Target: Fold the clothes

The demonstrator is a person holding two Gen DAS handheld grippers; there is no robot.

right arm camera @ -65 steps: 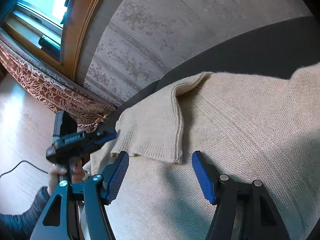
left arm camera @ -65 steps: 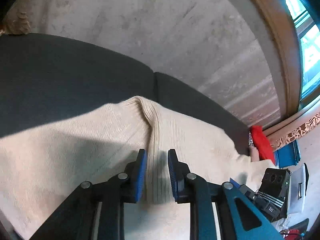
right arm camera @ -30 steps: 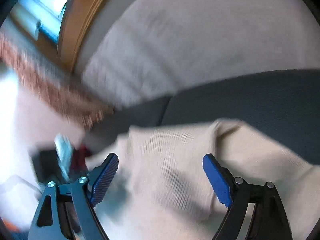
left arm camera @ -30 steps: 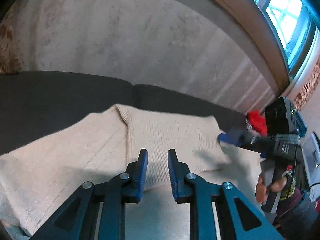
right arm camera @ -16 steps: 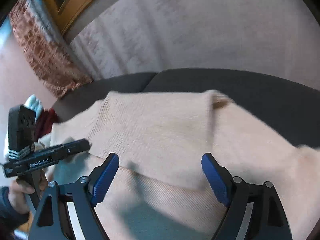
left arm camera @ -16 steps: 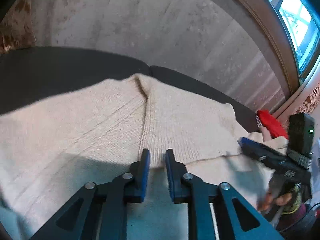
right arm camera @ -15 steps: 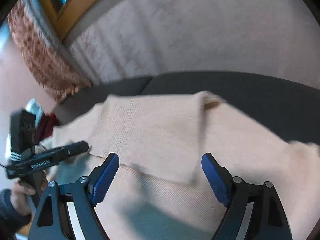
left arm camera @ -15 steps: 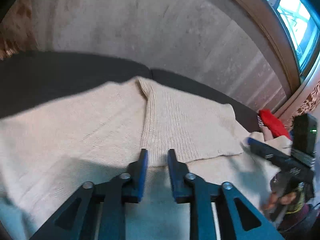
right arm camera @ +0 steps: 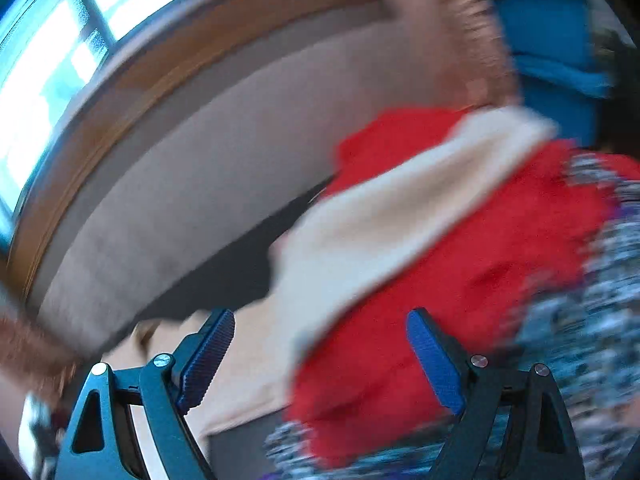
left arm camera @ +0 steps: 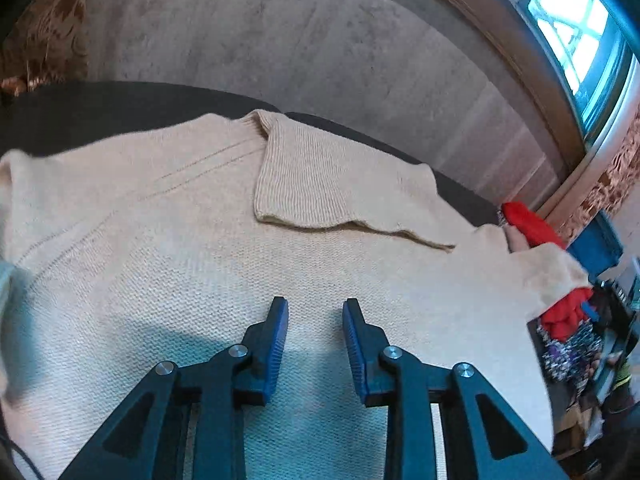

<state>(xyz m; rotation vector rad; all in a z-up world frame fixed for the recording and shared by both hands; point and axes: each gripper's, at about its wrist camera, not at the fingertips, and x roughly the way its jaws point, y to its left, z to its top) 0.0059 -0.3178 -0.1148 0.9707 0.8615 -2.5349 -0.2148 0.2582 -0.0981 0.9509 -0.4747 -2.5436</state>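
left wrist view: the cream sweater (left arm camera: 168, 248) lies spread flat on the dark sofa (left arm camera: 100, 108), one sleeve (left arm camera: 332, 184) already folded across its chest from 12 toward 3 o'clock, and the left claw (left arm camera: 315, 312) hovers over the body with jaws that have just been easing apart, nothing between them. right wrist view, badly blurred: the right claw (right arm camera: 320, 344) is spread wide and empty, aimed at the other cream sleeve (right arm camera: 400, 208) draped over a red garment (right arm camera: 480, 264) at 1 o'clock. best bet: pinch that sleeve near the cuff, take only the cream layer, and lay it flat across.
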